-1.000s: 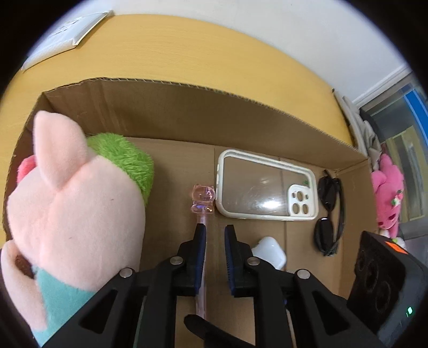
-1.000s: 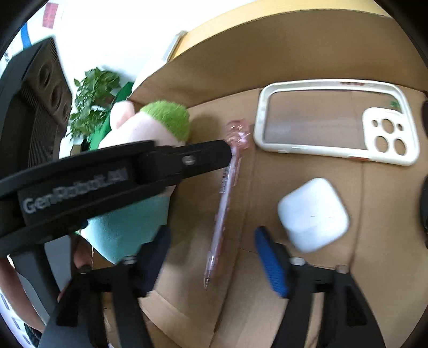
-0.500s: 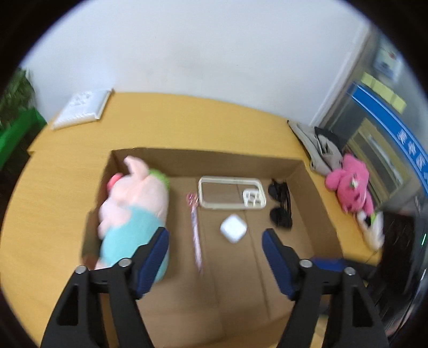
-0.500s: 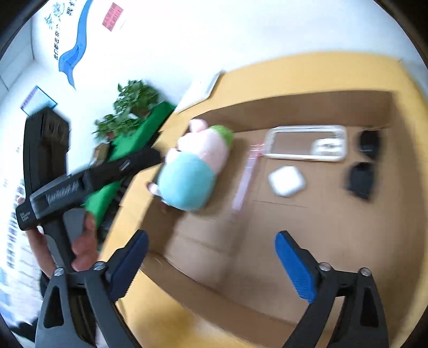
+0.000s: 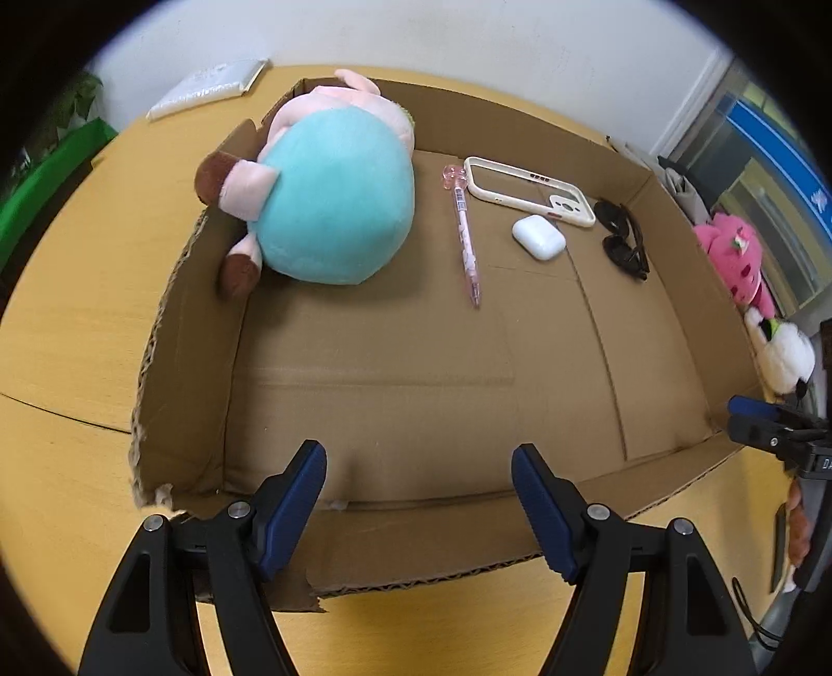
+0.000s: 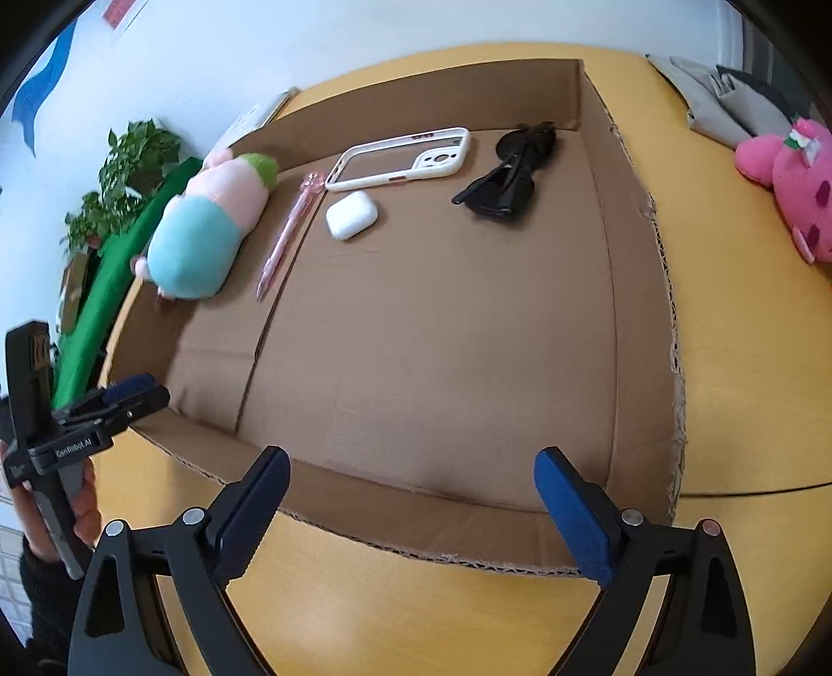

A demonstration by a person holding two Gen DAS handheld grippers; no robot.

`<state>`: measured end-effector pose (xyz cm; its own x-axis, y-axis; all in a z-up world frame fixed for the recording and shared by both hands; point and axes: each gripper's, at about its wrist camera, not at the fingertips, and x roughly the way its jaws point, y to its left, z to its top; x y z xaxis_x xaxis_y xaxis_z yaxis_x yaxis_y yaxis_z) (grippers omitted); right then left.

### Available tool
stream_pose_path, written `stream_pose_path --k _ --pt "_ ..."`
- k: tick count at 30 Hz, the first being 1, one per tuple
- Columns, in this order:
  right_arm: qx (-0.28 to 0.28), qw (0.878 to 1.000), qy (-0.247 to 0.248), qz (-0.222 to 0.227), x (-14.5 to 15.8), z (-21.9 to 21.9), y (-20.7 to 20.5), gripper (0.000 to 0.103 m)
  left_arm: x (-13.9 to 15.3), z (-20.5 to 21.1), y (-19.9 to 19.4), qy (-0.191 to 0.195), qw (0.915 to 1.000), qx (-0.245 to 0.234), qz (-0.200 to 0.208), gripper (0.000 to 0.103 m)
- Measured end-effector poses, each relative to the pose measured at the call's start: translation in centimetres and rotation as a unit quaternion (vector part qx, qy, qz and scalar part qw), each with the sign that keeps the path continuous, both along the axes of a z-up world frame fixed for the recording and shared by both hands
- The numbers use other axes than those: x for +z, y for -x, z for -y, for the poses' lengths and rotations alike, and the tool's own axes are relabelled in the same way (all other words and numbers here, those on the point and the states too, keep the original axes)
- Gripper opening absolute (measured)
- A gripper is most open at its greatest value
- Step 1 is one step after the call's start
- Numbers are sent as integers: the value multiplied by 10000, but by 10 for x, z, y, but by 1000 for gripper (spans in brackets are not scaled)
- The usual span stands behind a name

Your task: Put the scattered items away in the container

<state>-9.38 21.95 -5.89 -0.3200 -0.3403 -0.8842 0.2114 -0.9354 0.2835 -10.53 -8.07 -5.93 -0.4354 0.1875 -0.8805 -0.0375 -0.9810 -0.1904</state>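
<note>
Your left gripper (image 5: 418,491) and right gripper (image 6: 411,499) hang released and empty over the cardboard box's (image 5: 416,512) near wall; the pink pen (image 5: 466,244) lies inside, beside the plush pig (image 5: 333,208).

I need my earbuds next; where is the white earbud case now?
The white earbud case lies on the cardboard box floor, just in front of the phone case, between pink pen and sunglasses.

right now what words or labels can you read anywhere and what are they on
"GenRobot.AI": white print on the black body of the left gripper, seen from the right wrist.
"DA": cut-off white letters on the right gripper at the left wrist view's edge.
Barcode sticker on the pink pen: too small to read.
Blue sign and red wall label: unreadable.
</note>
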Motion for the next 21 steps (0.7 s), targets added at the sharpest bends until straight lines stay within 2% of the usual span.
stream_pose_path --k 4,8,11,13,15,17,18,19,21 --pt "-16 9994 -185 -292 10 4 -11 97 13 2 -12 112 9997 13 -218 74" --pt "-18 9920 -276 -1234 45 20 -30 101 41 -5 -31 395 9956 90 -847 74" --pt "-40 9812 -455 -1875 70 33 -54 103 69 -16 -55 428 9868 161 -1551 74" --pt "-91 9756 -542 -2127 80 40 -69 103 87 -30 -73 631 9771 195 -2025 74" --pt "-154 9714 -623 -2286 84 46 -78 103 99 -44 -84 926 9671 304 -2349 78" --pt "-251 9672 -711 -2424 89 51 -87 103 109 -58 -97 1162 9540 433 -2728 78" --pt "-296 9661 -709 -2464 91 51 -90 103 113 -64 -103 1230 9503 438 -2827 79" --pt "-344 9650 -695 -2504 93 53 -93 103 116 -70 -106 1240 9493 384 -2863 79" --pt "-391 9631 -686 -2574 95 53 -97 103 117 -76 -109 1100 9527 226 -2822 79"
